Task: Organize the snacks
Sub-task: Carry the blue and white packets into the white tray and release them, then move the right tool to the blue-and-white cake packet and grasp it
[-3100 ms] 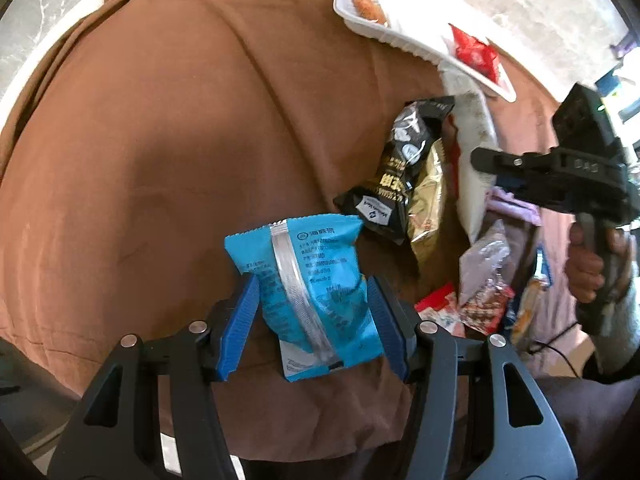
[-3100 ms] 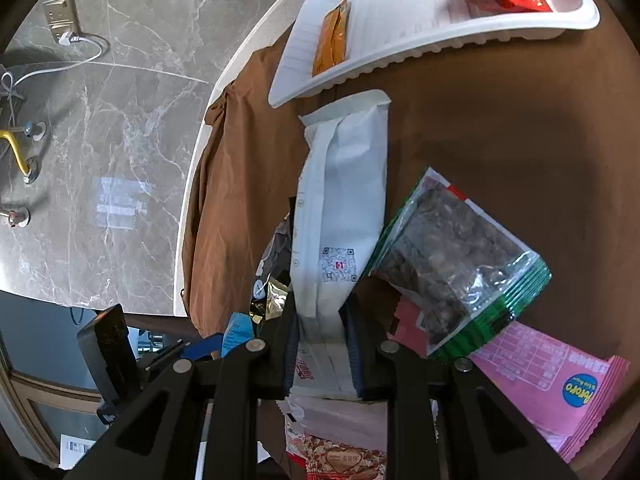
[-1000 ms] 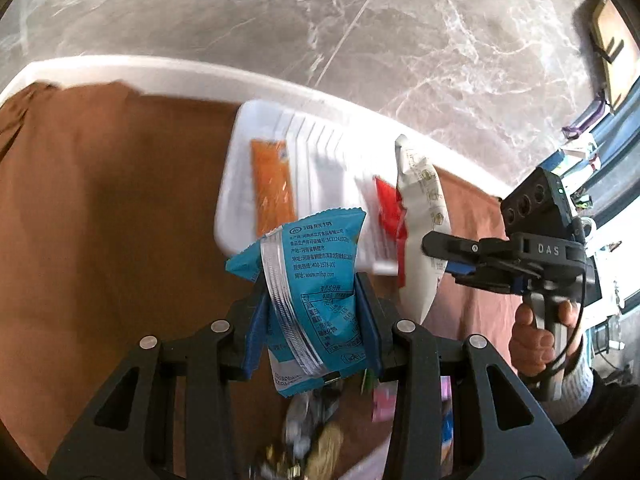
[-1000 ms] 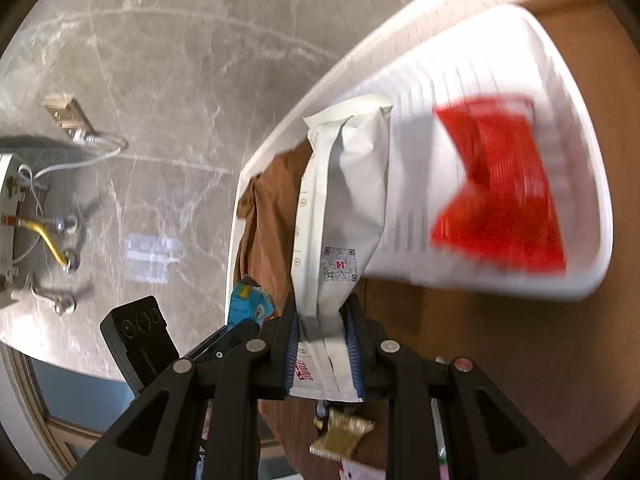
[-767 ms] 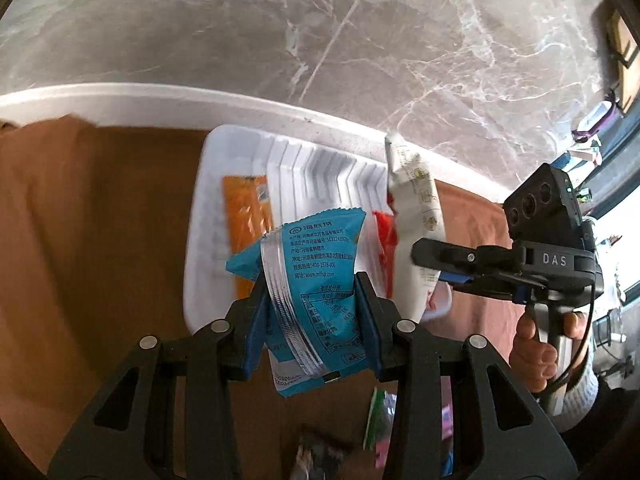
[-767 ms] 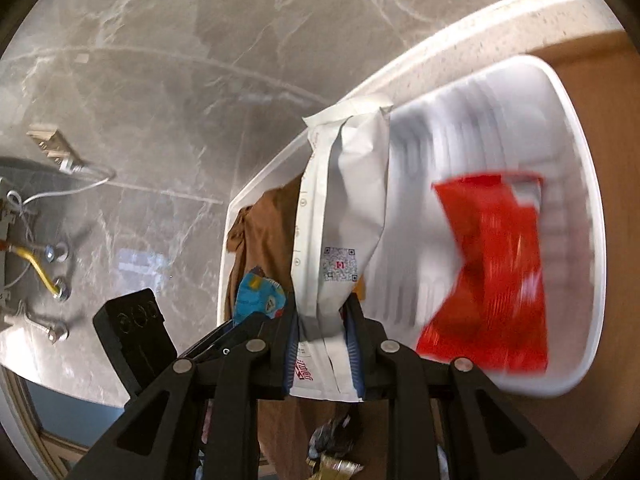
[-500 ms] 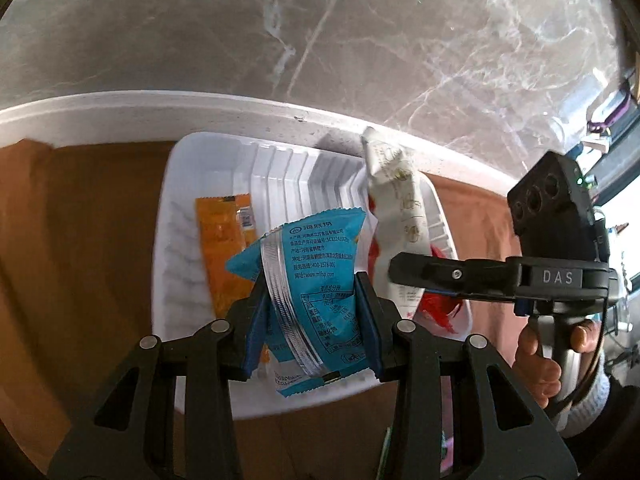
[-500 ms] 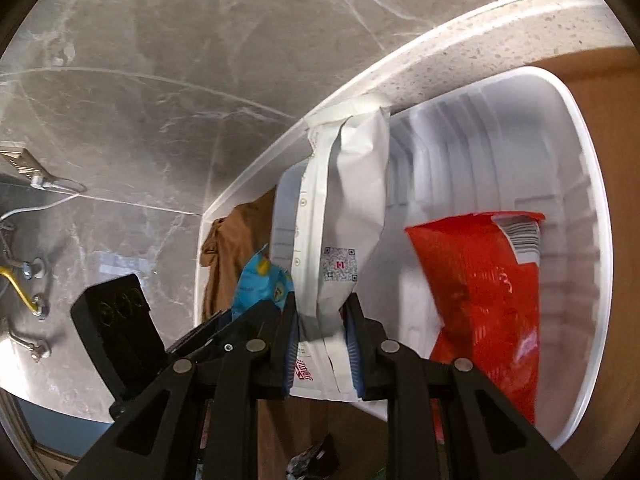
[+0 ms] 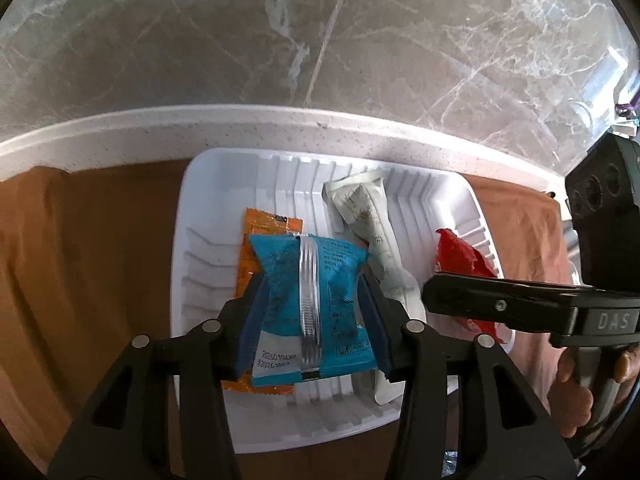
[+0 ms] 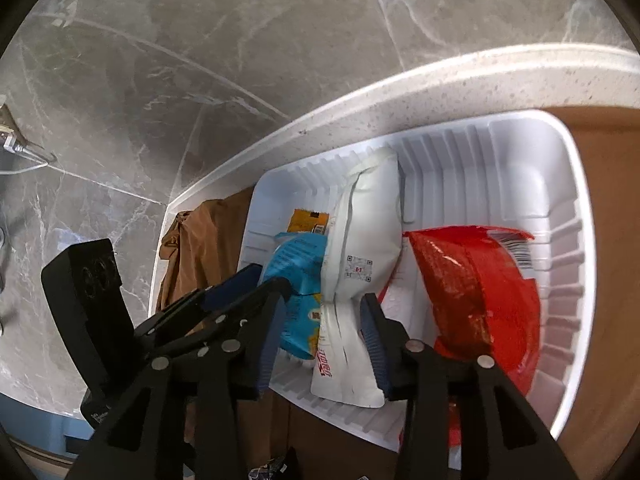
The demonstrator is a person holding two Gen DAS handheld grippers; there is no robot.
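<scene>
- My left gripper (image 9: pixel 313 312) has just been easing its jaws apart; the blue packet (image 9: pixel 312 300) lies between the pads, seam running away from me, over the orange sachet (image 9: pixel 256 248) in the white tray (image 9: pixel 200 280).
- My right gripper (image 10: pixel 323 328) has just opened too; the white pouch (image 10: pixel 366 240) lies lengthwise between its parted pads, top toward the tray's far wall.
- A red bag (image 10: pixel 472 280) fills the tray's right side; open floor remains far right.
- I cannot tell whether the left pads touch the packet.
</scene>
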